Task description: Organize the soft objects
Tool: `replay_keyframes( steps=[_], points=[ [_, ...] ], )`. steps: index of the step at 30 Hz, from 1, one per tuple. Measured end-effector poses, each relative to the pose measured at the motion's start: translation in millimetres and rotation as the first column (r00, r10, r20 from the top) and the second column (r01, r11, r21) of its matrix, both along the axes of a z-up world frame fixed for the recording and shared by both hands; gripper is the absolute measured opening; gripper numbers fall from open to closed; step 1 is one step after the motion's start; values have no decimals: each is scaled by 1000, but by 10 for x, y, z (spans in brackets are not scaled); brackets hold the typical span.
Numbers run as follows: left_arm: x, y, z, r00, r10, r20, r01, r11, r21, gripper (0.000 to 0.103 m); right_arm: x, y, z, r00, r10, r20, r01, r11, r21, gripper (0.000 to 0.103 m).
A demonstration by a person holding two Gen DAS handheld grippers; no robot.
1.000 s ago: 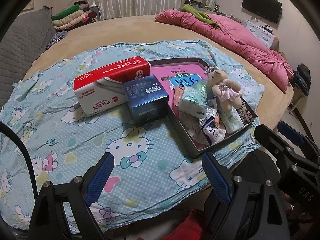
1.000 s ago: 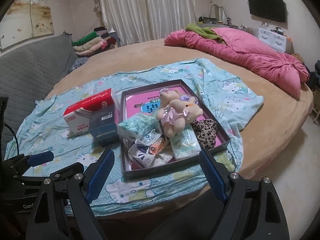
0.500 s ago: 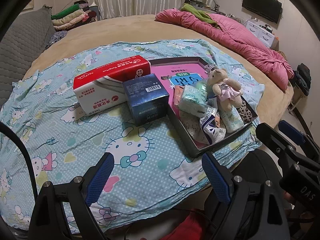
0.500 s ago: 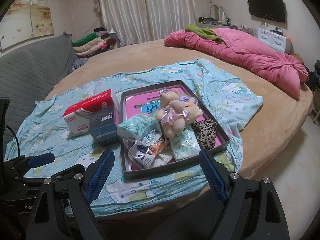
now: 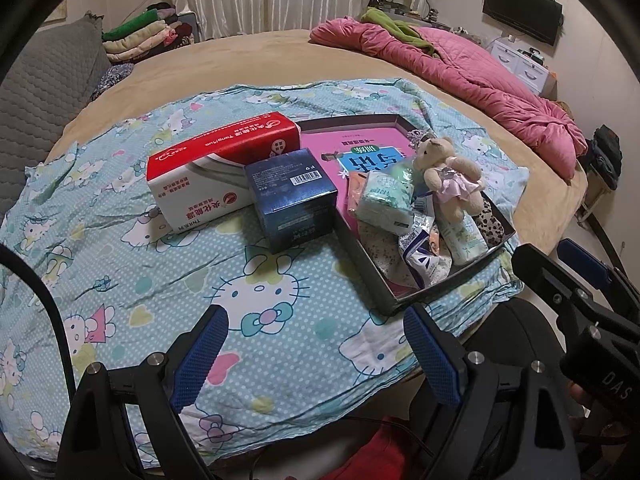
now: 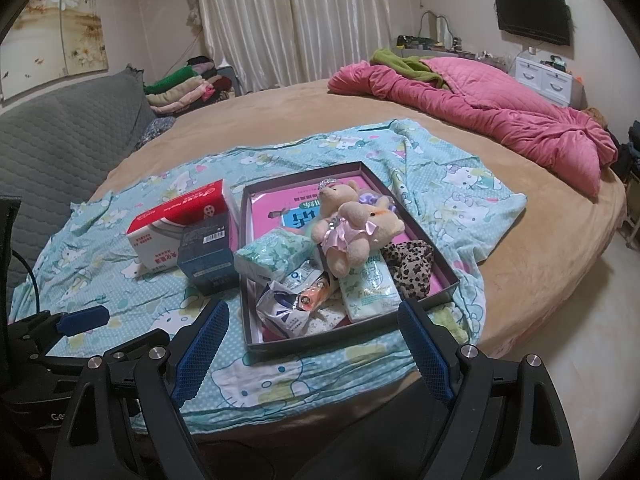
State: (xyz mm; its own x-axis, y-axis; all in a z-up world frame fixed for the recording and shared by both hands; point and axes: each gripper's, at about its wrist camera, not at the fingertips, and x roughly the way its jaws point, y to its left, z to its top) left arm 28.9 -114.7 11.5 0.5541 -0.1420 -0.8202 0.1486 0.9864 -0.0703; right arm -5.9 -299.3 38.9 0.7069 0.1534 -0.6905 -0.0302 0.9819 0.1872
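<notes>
A dark shallow tray sits on a Hello Kitty cloth on the bed. In it lie a teddy bear in a pink dress, green tissue packs, snack packets, a leopard-print piece and a pink book. My left gripper is open and empty over the cloth's near edge. My right gripper is open and empty just in front of the tray.
A red-and-white tissue box and a dark blue box stand left of the tray. A pink quilt lies at the far right. A grey sofa and folded clothes are at the left.
Both grippers have drifted slightly; the objects have not moved and both grippers stay open.
</notes>
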Motion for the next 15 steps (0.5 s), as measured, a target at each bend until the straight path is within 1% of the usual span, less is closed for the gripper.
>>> replay_keyframes(
  steps=[15],
  points=[
    [5, 11, 9, 1000, 3, 5, -3, 1000, 0, 89, 2, 2, -4, 1000, 1, 0, -1, 1000, 0, 87]
  ],
)
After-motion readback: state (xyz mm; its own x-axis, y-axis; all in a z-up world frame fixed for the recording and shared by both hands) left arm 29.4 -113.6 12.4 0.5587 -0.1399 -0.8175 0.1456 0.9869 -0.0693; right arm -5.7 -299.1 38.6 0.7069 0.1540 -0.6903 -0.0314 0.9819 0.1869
